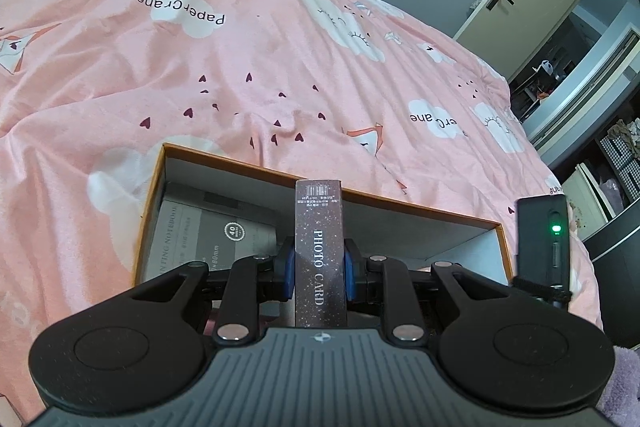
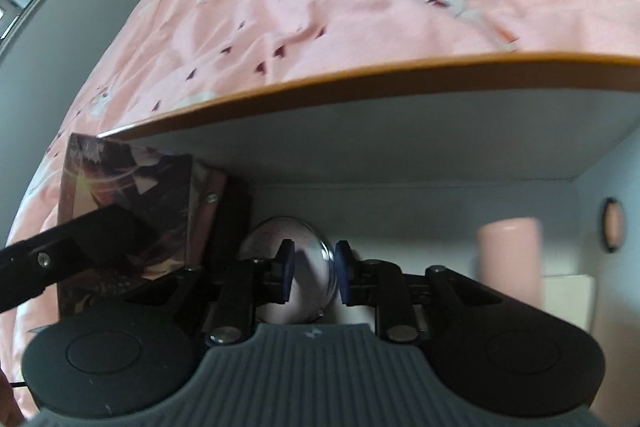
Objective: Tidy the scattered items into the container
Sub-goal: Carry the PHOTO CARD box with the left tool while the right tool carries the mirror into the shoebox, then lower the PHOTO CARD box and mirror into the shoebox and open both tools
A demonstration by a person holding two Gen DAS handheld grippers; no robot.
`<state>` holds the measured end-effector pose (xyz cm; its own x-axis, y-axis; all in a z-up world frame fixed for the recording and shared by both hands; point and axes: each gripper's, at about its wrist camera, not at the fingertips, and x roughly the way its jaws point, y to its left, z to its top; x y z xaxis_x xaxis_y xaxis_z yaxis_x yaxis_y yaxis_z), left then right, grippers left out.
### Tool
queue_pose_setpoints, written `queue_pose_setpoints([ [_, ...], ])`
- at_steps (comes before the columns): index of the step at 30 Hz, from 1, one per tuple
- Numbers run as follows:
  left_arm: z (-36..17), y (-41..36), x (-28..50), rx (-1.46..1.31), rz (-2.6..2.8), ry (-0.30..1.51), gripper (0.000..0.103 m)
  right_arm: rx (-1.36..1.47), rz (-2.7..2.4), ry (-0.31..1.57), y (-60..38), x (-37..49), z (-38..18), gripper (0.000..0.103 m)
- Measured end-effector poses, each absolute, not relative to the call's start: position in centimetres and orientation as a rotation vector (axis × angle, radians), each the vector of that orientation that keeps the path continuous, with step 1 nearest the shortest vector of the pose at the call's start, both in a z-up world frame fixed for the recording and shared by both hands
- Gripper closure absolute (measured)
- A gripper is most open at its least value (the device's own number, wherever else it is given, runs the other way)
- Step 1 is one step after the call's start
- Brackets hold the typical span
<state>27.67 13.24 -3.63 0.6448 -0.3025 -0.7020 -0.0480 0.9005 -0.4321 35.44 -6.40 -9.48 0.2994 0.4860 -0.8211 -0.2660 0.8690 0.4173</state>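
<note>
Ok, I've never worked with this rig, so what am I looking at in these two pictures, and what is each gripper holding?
No robot arm here: a person carries a two-finger gripper in each hand, with a fisheye camera on each looking along the fingers. The left view shows the left gripper shut on a dark box marked PHOTO CARD, held upright over an orange-rimmed cardboard box on a pink bedspread. A grey notebook already lies inside. The right view is from inside the box: a round, shiny disc sits between the right gripper pads, which look slightly clear of it. A pink cylinder stands beside.
</note>
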Motion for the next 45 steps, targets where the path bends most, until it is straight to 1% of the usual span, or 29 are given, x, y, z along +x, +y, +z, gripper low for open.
queue_pose_setpoints([
  [5,-4.3,12.2,28.3,-0.436,-0.174,0.86,0.077,0.206,0.477,1.078,-7.9,33.9,-7.1,0.077],
  [10,-5.6,11.0,29.0,-0.431,-0.193,0.858,0.077,0.171,0.43,1.021,-9.0,32.5,-6.4,0.073],
  [18,-7.7,9.9,29.7,-0.362,-0.179,0.912,0.077,0.174,0.434,1.05,-9.5,31.9,-7.1,0.073],
  [23,-7.5,9.5,29.4,-0.276,-0.151,0.911,0.075,0.154,0.45,1.071,-8.9,31.6,-7.6,0.073],
  [24,-7.4,9.5,29.3,-0.263,-0.151,0.909,0.075,0.152,0.451,1.074,-8.8,31.6,-7.7,0.073],
  [25,-7.1,9.5,29.2,-0.247,-0.148,0.902,0.07,0.15,0.451,1.076,-8.8,31.6,-7.8,0.073],
  [27,-6.4,9.2,28.7,-0.184,-0.125,0.871,0.067,0.148,0.451,1.077,-8.8,31.5,-7.9,0.073],
  [29,-5.9,8.9,28.3,-0.129,-0.118,0.849,0.067,0.147,0.451,1.076,-8.8,31.4,-7.9,0.073],
  [31,-5.7,8.7,28.0,-0.106,-0.133,0.854,0.073,0.15,0.454,1.077,-8.8,31.5,-8.0,0.073],
  [37,-6.0,8.2,28.0,-0.12,-0.173,0.872,0.072,0.155,0.443,1.074,-8.8,31.3,-8.0,0.073],
  [40,-6.7,7.7,28.4,-0.113,-0.144,0.913,0.072,0.158,0.432,1.073,-9.0,31.3,-7.9,0.073],
  [45,-7.3,8.1,28.6,-0.169,-0.157,0.936,0.073,0.152,0.416,1.053,-9.4,31.2,-7.7,0.073],
])
